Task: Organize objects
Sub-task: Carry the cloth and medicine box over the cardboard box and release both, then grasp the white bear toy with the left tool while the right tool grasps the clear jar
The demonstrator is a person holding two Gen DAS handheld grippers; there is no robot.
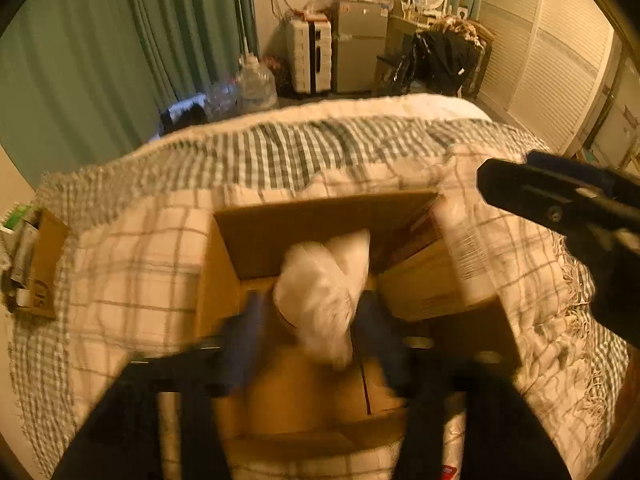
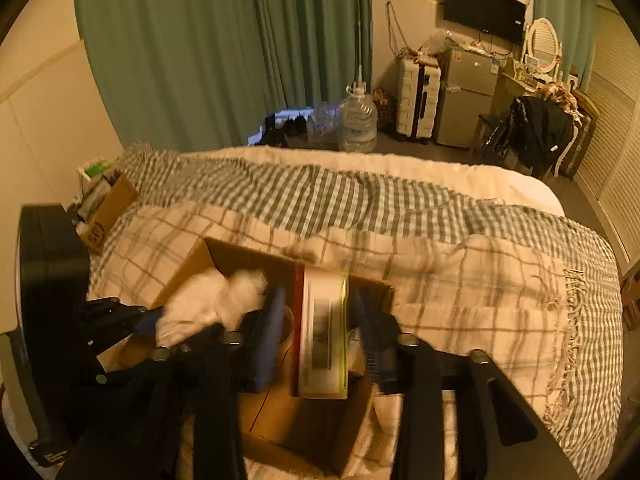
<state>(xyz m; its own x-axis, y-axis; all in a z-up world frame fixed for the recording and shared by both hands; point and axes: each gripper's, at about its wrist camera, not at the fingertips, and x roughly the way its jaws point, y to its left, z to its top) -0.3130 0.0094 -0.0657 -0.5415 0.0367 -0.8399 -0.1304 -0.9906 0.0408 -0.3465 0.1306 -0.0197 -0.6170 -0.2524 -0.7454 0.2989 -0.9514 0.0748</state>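
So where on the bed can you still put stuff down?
There's bare plaid blanket right of the open cardboard box, up to the fringe. There's more on the checked blanket behind the box. Inside the box it's crowded: the left gripper holds a white bag, the right gripper a flat carton.

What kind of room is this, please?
Most likely a bedroom: a bed under a checked blanket, green curtains, and a vanity mirror near a wall-mounted television.
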